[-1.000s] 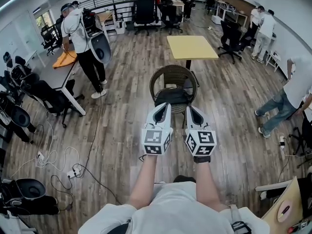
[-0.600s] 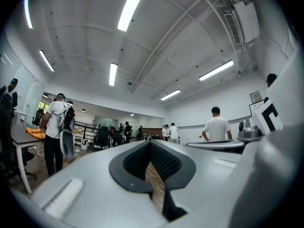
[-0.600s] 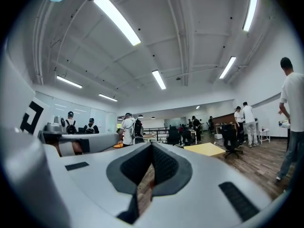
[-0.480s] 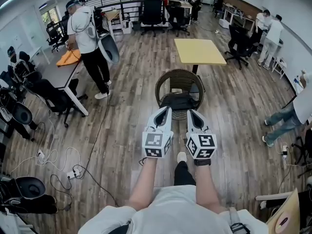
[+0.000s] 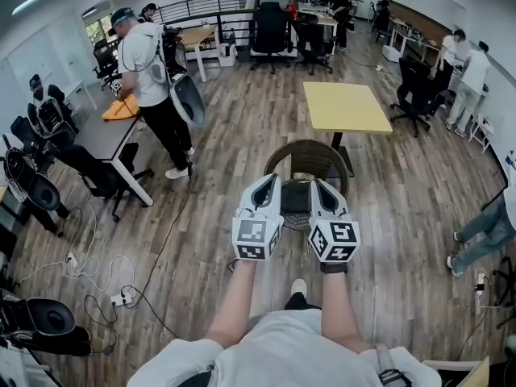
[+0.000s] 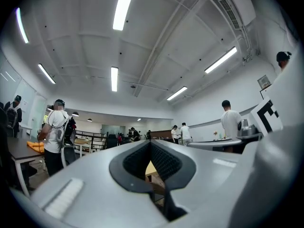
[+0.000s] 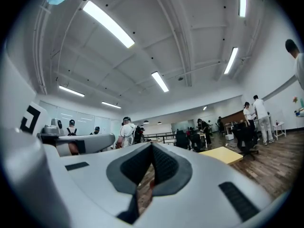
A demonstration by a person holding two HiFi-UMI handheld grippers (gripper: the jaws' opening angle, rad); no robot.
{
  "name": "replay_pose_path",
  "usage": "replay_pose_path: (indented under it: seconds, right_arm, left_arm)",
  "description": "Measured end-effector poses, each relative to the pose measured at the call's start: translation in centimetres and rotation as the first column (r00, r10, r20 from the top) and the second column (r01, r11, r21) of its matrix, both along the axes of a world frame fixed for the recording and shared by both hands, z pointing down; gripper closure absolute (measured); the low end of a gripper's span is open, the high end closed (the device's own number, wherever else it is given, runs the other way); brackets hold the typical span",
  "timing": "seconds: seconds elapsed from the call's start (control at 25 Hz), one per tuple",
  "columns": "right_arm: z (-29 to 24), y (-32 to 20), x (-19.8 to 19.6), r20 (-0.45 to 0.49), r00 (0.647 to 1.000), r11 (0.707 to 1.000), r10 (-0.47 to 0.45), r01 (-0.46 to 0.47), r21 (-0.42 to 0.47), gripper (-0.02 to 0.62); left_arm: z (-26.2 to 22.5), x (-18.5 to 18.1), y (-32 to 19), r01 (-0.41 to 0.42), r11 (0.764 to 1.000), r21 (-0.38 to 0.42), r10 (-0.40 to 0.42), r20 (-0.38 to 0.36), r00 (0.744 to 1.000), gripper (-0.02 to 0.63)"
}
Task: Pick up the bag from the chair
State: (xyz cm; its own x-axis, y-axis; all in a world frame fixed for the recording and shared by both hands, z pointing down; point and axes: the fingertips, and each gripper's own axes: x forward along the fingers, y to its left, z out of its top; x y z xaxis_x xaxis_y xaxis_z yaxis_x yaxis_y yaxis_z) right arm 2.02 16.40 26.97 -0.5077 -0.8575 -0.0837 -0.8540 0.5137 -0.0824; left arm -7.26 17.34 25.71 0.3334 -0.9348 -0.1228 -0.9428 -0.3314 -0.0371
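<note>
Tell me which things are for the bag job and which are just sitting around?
For the job: bag, wicker chair, left gripper, right gripper.
Just around: yellow table, floor cables, orange cloth, black office chair.

Floor [image 5: 210, 160]: grey-brown wood planks, grained, matt. Chair [image 5: 308, 153]: woven brown wicker, rough. Bag [image 5: 295, 196]: black, matt, material unclear. Table [image 5: 345, 106]: smooth yellow top, low sheen. Left gripper [image 5: 268, 182] and right gripper [image 5: 317, 185]: smooth pale-grey plastic shells with a slight sheen; pads [image 6: 164, 163] black, finely ribbed, matt. Cubes [image 5: 258, 239]: matt white, black print.
</note>
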Motion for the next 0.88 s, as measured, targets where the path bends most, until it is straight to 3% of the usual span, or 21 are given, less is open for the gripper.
replay_pose_path:
  seconds: [0.32, 0.88]
  right_arm:
    - [-0.4, -10.1, 0.2, 0.015, 0.998, 0.998, -0.065, 0.066, -0.024, 0.588]
    - [-0.3, -19.9, 2.3, 0.004, 0.993, 0.993, -0.119, 0.119, -0.017, 0.588]
  left_arm:
    - [0.6, 2.4, -9.1, 0.000, 1.000, -0.029, 0.000, -0.001, 1.000, 0.597]
    - [1.0, 4.2, -19.5, 0.048, 0.998, -0.039, -0.049, -0.024, 0.999, 0.597]
